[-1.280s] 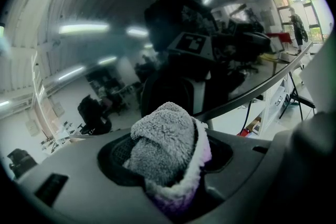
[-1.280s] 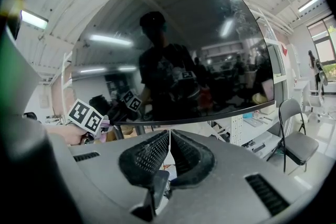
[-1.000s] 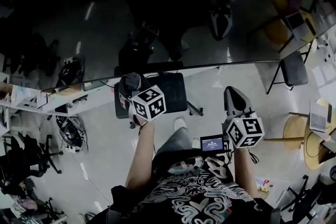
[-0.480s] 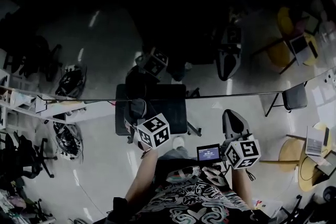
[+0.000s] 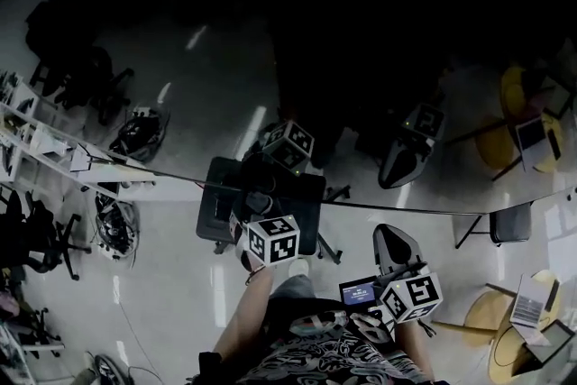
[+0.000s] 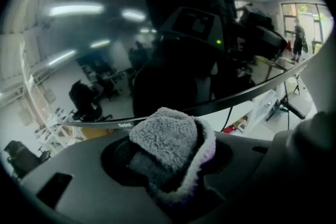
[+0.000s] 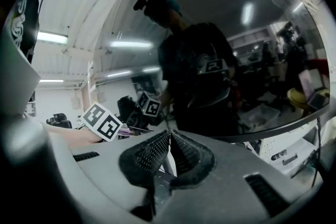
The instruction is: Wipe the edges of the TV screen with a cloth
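With my left gripper (image 6: 173,168) pinching the fleecy grey cloth (image 6: 168,139) near the lower edge of the TV screen (image 6: 84,60) and my right gripper (image 7: 169,150) with its 2 jaws pressed together on nothing, I risk the wad sliding off the thin bezel.

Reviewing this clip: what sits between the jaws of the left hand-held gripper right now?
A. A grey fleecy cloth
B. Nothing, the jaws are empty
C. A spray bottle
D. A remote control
A: the left gripper view shows a grey fleecy cloth bunched between the jaws of the left hand-held gripper, just below the TV screen's bottom edge.
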{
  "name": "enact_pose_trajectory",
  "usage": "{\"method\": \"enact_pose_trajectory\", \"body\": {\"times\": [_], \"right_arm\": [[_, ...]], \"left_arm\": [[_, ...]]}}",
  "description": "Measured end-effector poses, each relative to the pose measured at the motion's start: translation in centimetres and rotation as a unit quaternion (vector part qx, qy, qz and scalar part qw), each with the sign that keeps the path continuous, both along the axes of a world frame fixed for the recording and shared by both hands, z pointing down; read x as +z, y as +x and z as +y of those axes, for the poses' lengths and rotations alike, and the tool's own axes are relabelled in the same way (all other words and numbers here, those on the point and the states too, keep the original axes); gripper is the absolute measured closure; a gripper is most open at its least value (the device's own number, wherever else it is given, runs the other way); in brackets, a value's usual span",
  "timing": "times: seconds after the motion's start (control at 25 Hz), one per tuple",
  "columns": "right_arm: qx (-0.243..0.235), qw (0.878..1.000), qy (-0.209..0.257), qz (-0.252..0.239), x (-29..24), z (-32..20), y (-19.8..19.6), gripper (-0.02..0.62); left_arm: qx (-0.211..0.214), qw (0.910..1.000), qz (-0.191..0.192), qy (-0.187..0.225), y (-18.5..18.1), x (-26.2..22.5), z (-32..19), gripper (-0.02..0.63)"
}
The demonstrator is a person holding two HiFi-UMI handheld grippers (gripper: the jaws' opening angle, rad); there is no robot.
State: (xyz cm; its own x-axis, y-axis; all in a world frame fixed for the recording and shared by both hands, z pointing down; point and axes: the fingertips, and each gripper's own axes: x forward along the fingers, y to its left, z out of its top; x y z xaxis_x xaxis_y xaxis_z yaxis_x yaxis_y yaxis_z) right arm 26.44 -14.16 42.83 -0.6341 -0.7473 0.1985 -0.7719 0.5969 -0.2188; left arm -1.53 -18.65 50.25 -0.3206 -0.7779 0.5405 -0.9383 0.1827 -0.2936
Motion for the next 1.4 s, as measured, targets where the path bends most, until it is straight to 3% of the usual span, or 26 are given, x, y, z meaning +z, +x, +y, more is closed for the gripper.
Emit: {"method": "enact_pose_trajectory", "body": {"times": [0.12,0.24,0.48,0.64,0.92,1.4], "right_arm": [[-0.032,0.999,0.012,0.016,-0.8,-0.4,1.4,0.563],[-0.041,0.999,-0.004,0.007,-0.5,0.0,3.8,0.563],[-0.032,0.999,-0.019,-0.001,-0.3,-1.5,6.3,0.563],[-0.036,0.999,-0.025,-0.003,-0.2,-1.3,8.7,0.563],[-0.062,0.998,-0.027,-0.004,0.3,-1.6,9.3,0.563],[-0.066,0.998,-0.016,-0.015,-0.4,-1.7,11.1,0.563]], "left_arm": [[-0.042,0.9985,0.017,0.029,0.1,-0.6,-0.6,0.371],[-0.056,0.9980,-0.023,0.017,0.1,-0.4,0.6,0.371],[-0.098,0.9947,-0.030,0.007,0.2,-1.1,-0.2,0.371],[-0.110,0.9930,-0.044,0.002,2.1,-1.4,0.2,0.371],[-0.122,0.9907,-0.059,-0.002,3.7,-1.4,0.0,0.371],[-0.133,0.9892,-0.061,-0.010,5.4,-1.3,0.0,0.371]]}}
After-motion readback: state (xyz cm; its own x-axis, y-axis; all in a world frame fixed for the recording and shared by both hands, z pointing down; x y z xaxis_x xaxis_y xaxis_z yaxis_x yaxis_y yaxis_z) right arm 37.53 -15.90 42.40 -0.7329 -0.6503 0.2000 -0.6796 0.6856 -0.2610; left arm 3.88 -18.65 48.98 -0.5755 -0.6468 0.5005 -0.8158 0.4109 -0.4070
